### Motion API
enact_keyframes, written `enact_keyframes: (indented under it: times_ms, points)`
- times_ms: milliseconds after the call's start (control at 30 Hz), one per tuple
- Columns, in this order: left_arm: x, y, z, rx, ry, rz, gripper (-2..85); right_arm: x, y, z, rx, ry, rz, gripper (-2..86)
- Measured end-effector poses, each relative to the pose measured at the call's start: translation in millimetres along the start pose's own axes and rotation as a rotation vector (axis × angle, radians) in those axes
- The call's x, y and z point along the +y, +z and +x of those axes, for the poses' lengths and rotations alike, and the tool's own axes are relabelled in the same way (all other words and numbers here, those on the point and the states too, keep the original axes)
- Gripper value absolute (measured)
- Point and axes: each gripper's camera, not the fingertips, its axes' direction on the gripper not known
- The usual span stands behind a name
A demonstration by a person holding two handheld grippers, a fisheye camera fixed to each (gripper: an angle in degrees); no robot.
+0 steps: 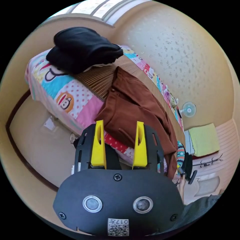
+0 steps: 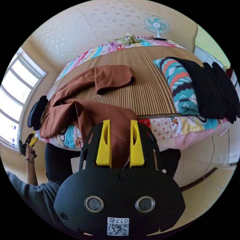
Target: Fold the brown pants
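The left tongs (image 1: 119,145) hang just off the near edge of the bed (image 1: 75,100), their yellow jaws spread with nothing between them. Beyond their tips the brown pants (image 1: 132,107) lie crumpled on the ribbed mat (image 1: 97,77), the waist end with its button and pocket toward these tongs and part of the cloth spilling over the bed's side. Farther off, on the bed's end, sits a heap of black clothes (image 1: 82,48).

In the right gripper view, the brown pants (image 2: 82,100) run across the left part of the mat (image 2: 147,82): one leg stretches away with its end doubled back on itself, and the other bunches at the near edge and drapes down over the patchwork cover (image 2: 175,127). The right tongs (image 2: 120,142) are level with that hanging part. Brown cloth shows in the gap between the jaws, but whether they pinch it or it only hangs behind them, I cannot tell. To the right lie a striped teal pillow (image 2: 178,85) and a dark garment (image 2: 212,87), well apart from the pants. A small fan (image 2: 156,25) stands by the far wall.

The cloth looks soft, light and limp, a smooth weave that will slide on the mat and sag wherever unsupported. It is not fragile. I judge the best holds to be the two corners of the waistband, or a hem in each pair of tongs, so the legs can be drawn straight and flat before any fold.
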Motion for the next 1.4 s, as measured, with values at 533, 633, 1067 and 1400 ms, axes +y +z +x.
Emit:
enact_keyframes:
  times_ms: [533, 633, 1067, 1400]
  points:
    - [-33, 9, 12, 0.15, 0.176, -0.124, -0.5, -136, -146, -42, 0.096, -0.286, 0.354, 3.8]
    - [-33, 0, -3, 0.106, 0.115, -0.079, 1.2, -183, -131, -20, 0.139, -0.212, 0.27, 6.6]
    - [-8, 75, -17, 0.017, -0.023, -0.22, 10.0, -85, 15, 160, -0.105, 0.227, -0.184, 10.8]
    - [-24, -12, -6, -0.104, 0.146, -0.026, -0.5, -70, 17, 211, -0.273, 0.391, -0.076, 13.9]
